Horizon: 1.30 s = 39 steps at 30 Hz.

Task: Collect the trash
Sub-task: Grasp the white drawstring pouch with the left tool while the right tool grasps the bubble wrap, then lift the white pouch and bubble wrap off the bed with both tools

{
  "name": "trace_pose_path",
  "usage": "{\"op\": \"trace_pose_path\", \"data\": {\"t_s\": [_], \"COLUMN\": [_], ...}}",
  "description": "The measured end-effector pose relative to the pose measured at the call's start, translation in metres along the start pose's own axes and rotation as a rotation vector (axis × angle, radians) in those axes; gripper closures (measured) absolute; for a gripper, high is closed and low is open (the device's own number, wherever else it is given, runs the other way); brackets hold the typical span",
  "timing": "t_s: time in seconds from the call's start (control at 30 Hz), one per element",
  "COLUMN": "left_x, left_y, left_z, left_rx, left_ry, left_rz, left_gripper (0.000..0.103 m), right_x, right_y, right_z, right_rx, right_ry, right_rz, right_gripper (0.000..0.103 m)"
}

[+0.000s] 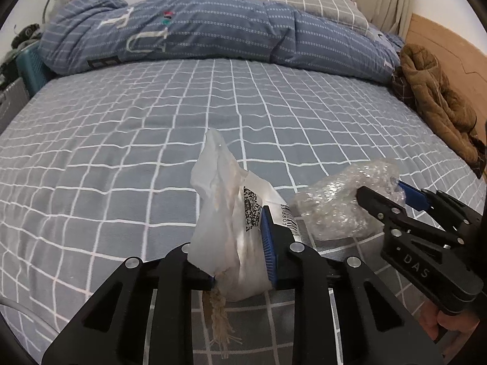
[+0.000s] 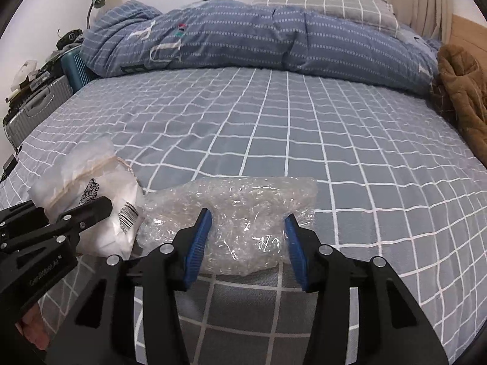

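Note:
My left gripper [image 1: 240, 243] is shut on a white plastic mailer bag [image 1: 225, 213] with a barcode label and a frayed string hanging below it; the bag also shows in the right wrist view [image 2: 91, 200], held by the left gripper [image 2: 100, 210]. My right gripper [image 2: 246, 237] has its blue pads on both sides of a crumpled wad of clear bubble wrap [image 2: 240, 213] and squeezes it against the bed. In the left wrist view the bubble wrap [image 1: 338, 206] lies right of the bag with the right gripper [image 1: 386, 194] around it.
Both sit on a grey checked bed sheet [image 2: 304, 127]. A rolled blue quilt [image 1: 213, 30] lies across the far side, a brown jacket [image 1: 435, 97] at the right by the wooden headboard. Suitcases [image 2: 33, 103] stand off the bed's left edge.

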<state>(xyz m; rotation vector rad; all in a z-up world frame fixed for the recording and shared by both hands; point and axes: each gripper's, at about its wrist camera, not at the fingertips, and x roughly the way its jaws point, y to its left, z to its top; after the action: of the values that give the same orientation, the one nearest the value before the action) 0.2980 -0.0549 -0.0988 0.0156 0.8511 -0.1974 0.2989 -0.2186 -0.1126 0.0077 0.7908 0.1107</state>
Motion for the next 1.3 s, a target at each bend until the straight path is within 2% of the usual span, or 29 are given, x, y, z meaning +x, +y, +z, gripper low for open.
{"op": "trace_pose_path", "data": {"t_s": [0.4, 0.73, 0.97, 1.3], "left_x": [-0.036, -0.056, -0.073, -0.098], "left_y": [0.003, -0.001, -0.004, -0.012], "left_z": [-0.009, -0.021, -0.034, -0.052], "left_rx": [-0.015, -0.027, -0.038, -0.02], "left_ry": [-0.032, -0.035, -0.036, -0.045], "left_rz": [0.015, 0.023, 0.006, 0.023], "left_gripper": [0.081, 0.081, 0.081, 0.081], "right_x": [-0.046, -0.077, -0.098, -0.123], "right_y": [-0.002, 0.004, 0.011, 0.015], "right_z": [-0.012, -0.014, -0.019, -0.032], "right_rx": [0.012, 0.026, 0.017, 0.017], "right_ry": [-0.061, -0.086, -0.092, -0.09], "right_rz": [-0.038, -0.033, -0.03, -0.031], "right_gripper": [0.057, 0.057, 0.057, 0.057]}}
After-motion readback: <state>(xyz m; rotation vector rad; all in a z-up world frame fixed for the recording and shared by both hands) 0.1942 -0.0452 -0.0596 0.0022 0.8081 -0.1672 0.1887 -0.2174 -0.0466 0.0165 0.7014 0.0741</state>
